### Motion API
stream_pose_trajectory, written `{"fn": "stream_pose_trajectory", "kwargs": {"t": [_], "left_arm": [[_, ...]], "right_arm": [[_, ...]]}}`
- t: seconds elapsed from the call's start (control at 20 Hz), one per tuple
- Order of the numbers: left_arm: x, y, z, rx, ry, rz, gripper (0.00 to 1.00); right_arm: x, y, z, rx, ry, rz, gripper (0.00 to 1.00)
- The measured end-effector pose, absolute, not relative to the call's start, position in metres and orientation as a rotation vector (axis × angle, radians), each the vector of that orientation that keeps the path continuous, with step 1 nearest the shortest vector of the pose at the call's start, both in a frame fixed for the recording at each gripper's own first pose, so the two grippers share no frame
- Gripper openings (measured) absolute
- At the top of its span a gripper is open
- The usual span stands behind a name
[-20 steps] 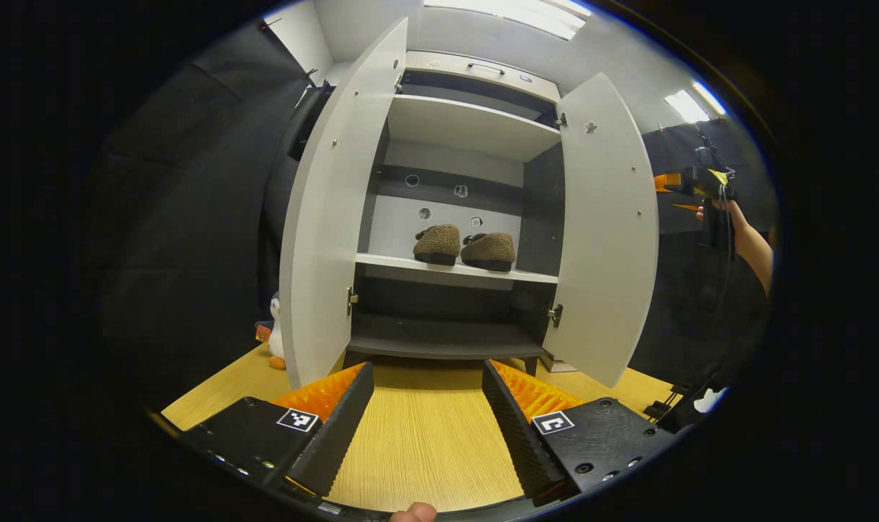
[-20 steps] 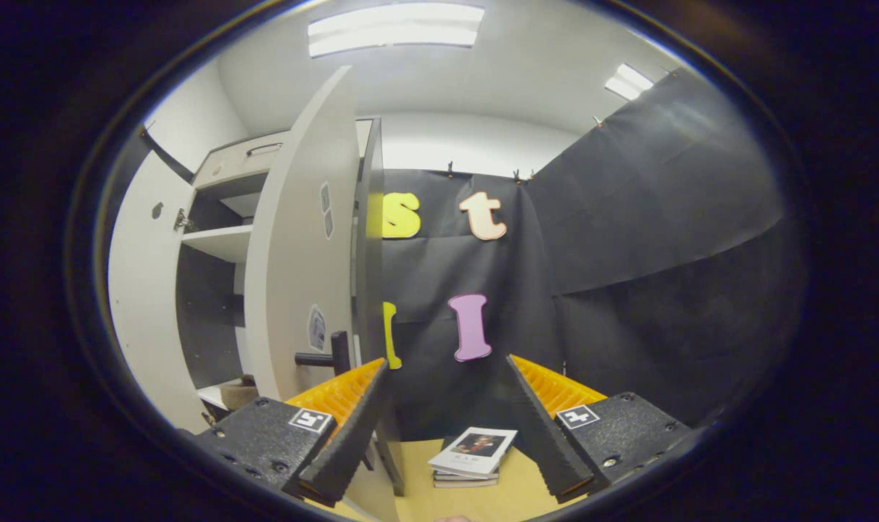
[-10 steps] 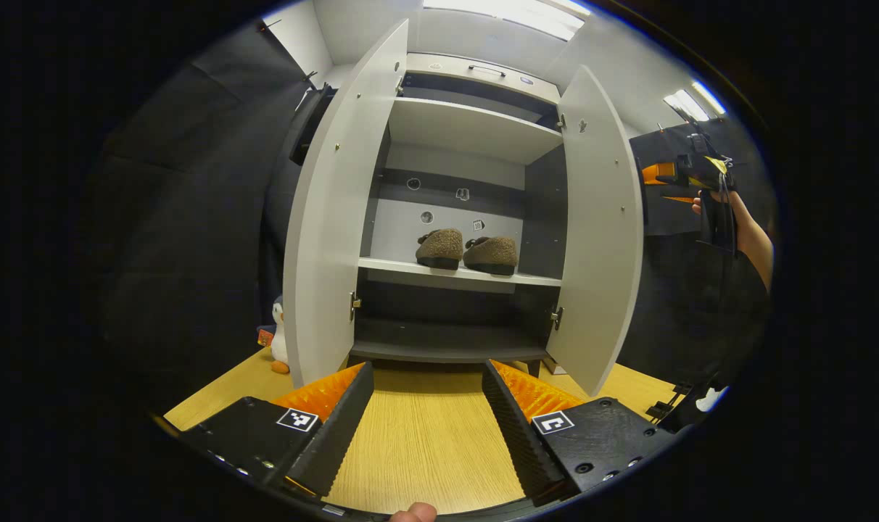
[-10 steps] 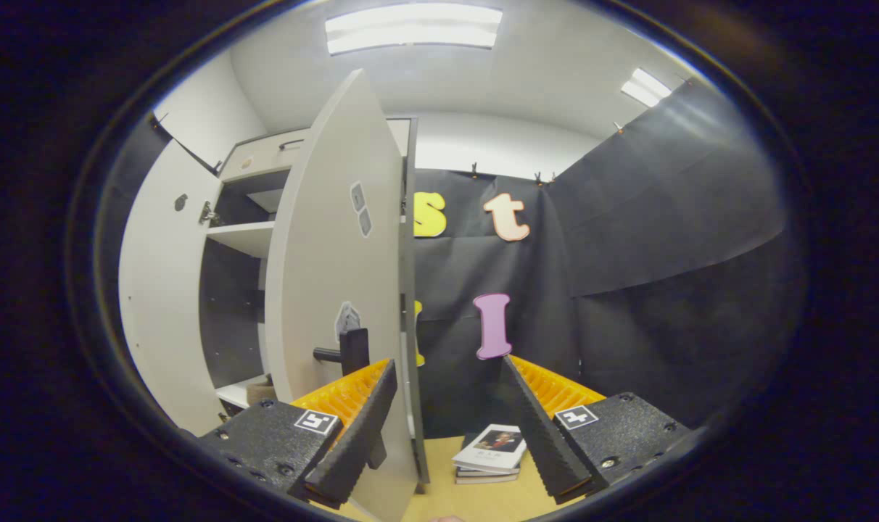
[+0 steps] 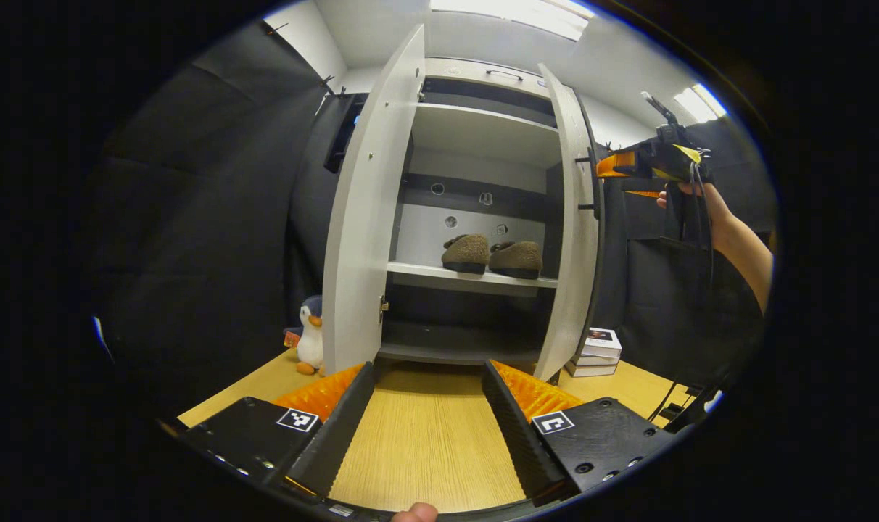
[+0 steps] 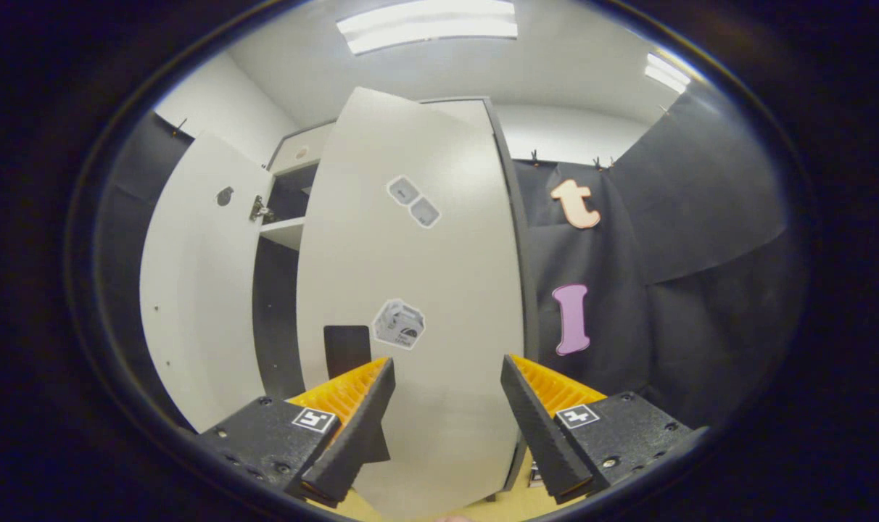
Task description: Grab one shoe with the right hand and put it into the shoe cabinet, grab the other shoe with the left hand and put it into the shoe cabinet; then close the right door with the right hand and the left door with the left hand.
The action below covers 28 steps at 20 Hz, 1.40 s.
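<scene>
Shoe cabinet [image 5: 483, 130] standing on wooden floor [image 5: 425, 435], both shoes [image 5: 492, 255] already side by side on middle shelf [image 5: 476, 275]. Right door [image 6: 425, 290] swung partway shut, left door [image 5: 360, 217] wide open.

Risks, as judged: right door bouncing back if pushed off-centre or let go early; fingers catching on dark handle [image 6: 347, 349] just beside them; left door meeting right door's edge if swung too soon.

Left gripper view: shelves, shoes, stack of books [image 5: 593, 351], toy penguin [image 5: 310, 344], right gripper [image 5: 628, 177] held by a hand [image 5: 690, 196] at the door's outer face. Right gripper view: door's outer face with stickers [image 6: 399, 324].

Left gripper [image 5: 428, 413] released, empty. Right gripper [image 6: 447, 417] likewise spread, grasping nothing.
</scene>
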<state>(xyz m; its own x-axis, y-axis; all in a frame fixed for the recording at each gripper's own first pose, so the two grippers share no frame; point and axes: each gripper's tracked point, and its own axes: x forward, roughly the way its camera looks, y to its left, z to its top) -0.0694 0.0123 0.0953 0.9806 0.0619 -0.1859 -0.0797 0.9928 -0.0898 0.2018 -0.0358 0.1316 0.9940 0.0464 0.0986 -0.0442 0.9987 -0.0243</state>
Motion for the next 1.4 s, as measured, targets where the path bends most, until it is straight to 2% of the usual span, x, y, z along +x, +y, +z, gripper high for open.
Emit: {"fn": "stream_pose_trajectory", "kwargs": {"t": [0.25,0.55,0.6,0.65,0.75,0.8,1.0,1.2,1.4], "left_arm": [[-0.075,0.022,0.094,-0.082,0.192,0.093,0.91],[-0.072,0.018,0.097,-0.122,0.202,0.081,0.91],[-0.069,0.018,0.099,-0.121,0.198,0.077,0.91],[-0.067,0.018,0.100,-0.123,0.197,0.072,0.91],[-0.063,0.014,0.105,-0.143,0.188,0.058,0.91],[-0.061,0.012,0.108,-0.154,0.183,0.052,0.91],[-0.059,0.008,0.113,-0.147,0.175,0.034,0.91],[-0.057,-0.001,0.119,-0.142,0.168,0.009,0.91],[-0.057,-0.005,0.127,-0.132,0.150,-0.007,0.91]], "right_arm": [[0.181,-0.033,0.144,-0.048,-0.167,0.011,0.97],[0.114,-0.053,0.147,-0.073,-0.178,-0.043,0.98],[0.106,-0.052,0.142,-0.067,-0.172,-0.042,0.94],[0.097,-0.052,0.133,-0.069,-0.162,-0.041,0.97],[0.080,-0.052,0.112,-0.079,-0.149,-0.046,0.94],[0.072,-0.051,0.100,-0.088,-0.145,-0.049,0.97],[0.046,-0.038,0.047,-0.155,-0.111,-0.079,0.97],[0.022,-0.002,-0.005,-0.106,-0.025,-0.037,0.98],[0.007,0.003,-0.041,-0.086,0.020,-0.058,0.98]]}}
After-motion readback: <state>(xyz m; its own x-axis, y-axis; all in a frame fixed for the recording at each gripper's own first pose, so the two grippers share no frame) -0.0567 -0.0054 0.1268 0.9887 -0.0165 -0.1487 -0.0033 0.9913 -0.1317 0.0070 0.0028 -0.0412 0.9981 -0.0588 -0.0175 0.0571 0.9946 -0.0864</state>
